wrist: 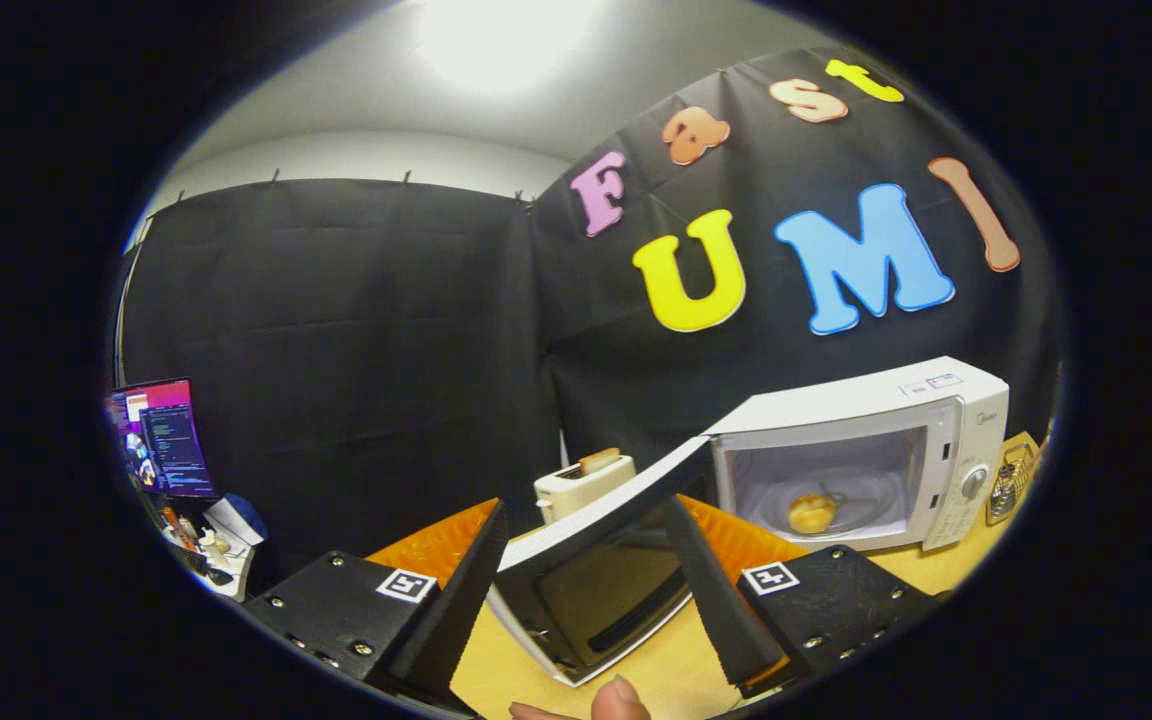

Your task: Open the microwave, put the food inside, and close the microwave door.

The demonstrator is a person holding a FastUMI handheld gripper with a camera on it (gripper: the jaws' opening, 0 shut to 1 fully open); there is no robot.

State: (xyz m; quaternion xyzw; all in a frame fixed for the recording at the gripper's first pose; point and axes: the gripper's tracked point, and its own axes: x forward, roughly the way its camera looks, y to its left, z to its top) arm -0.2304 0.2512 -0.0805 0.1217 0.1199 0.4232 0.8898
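on the wooden table (946,570) — microwave (896,450) open, fingers (456,590) spread.

White microwave (921,440), golden food (811,513), orange mat (436,545)

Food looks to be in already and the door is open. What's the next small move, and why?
Probably push the open door toward the microwave to swing it shut. The food already sits inside on the turntable, and the open tongs straddle the door's free edge, gripping nothing.
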